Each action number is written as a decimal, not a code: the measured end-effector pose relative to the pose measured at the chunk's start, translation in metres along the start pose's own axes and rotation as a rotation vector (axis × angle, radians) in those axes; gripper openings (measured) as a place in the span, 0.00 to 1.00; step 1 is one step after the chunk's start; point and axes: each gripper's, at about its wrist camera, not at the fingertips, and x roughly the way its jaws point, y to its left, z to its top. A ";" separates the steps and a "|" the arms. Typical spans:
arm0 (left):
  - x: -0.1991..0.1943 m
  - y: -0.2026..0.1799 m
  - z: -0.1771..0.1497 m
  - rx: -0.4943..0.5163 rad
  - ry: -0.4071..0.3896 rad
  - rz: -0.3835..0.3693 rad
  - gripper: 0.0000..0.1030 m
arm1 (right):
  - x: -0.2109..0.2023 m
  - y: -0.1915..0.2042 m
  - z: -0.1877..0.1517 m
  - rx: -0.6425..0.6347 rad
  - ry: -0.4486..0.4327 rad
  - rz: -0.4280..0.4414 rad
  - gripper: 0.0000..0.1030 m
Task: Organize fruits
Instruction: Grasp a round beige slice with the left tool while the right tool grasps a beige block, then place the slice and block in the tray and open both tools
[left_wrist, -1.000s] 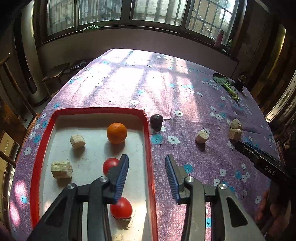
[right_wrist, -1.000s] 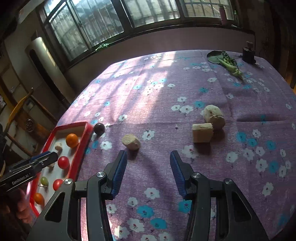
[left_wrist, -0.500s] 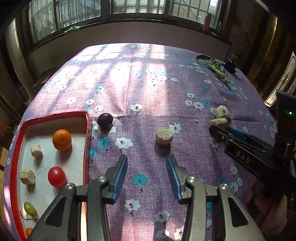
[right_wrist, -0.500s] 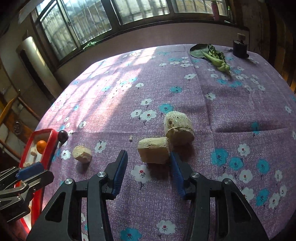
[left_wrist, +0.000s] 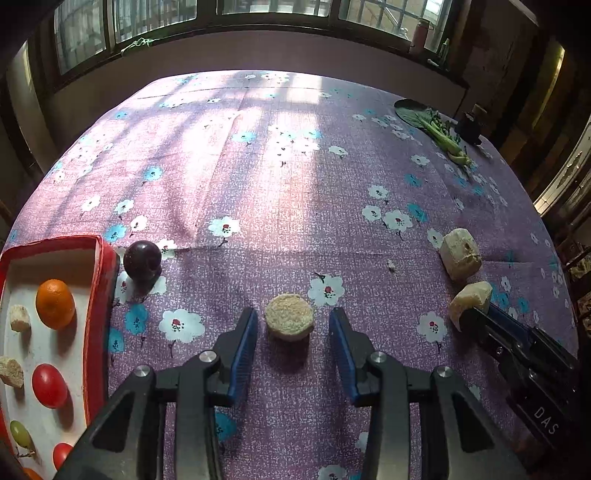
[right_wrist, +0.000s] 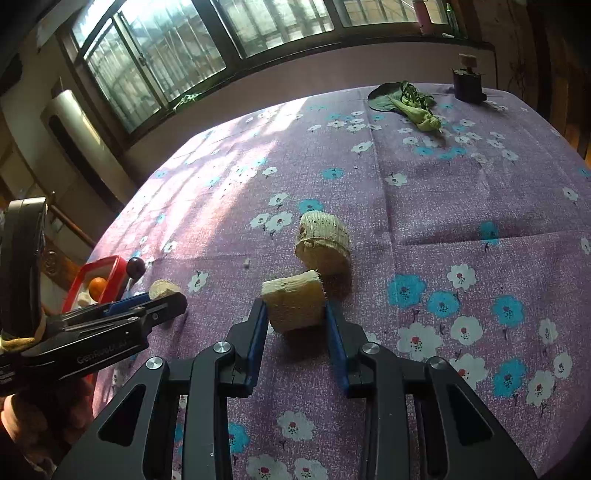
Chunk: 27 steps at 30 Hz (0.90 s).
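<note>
In the left wrist view my left gripper (left_wrist: 291, 332) is open, its jaws either side of a round pale sugarcane chunk (left_wrist: 290, 322) on the cloth, not touching it. A dark plum (left_wrist: 142, 258) sits beside the red tray (left_wrist: 105, 295), which holds an orange (left_wrist: 54, 303), tomatoes (left_wrist: 49, 384) and pale chunks. In the right wrist view my right gripper (right_wrist: 295, 321) has closed on a cut sugarcane chunk (right_wrist: 293, 302), both pads touching it. Another chunk (right_wrist: 323, 240) lies just behind it.
A leafy green vegetable (right_wrist: 410, 105) and a small dark object (right_wrist: 468, 83) lie at the table's far right. The flowered purple cloth (left_wrist: 280, 184) covers the table. Windows and a wall run along the far side.
My left gripper moved right from the tray to straddle the round chunk. My right gripper advanced and closed on the cut chunk.
</note>
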 end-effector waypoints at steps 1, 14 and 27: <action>-0.001 0.000 0.000 0.003 0.000 -0.010 0.27 | -0.002 0.001 0.000 -0.003 -0.003 -0.001 0.29; -0.042 0.021 -0.037 -0.035 0.002 -0.133 0.27 | -0.025 0.022 -0.014 -0.051 -0.004 -0.009 0.29; -0.105 0.046 -0.099 -0.060 -0.024 -0.190 0.27 | -0.034 0.075 -0.048 -0.127 0.064 0.031 0.30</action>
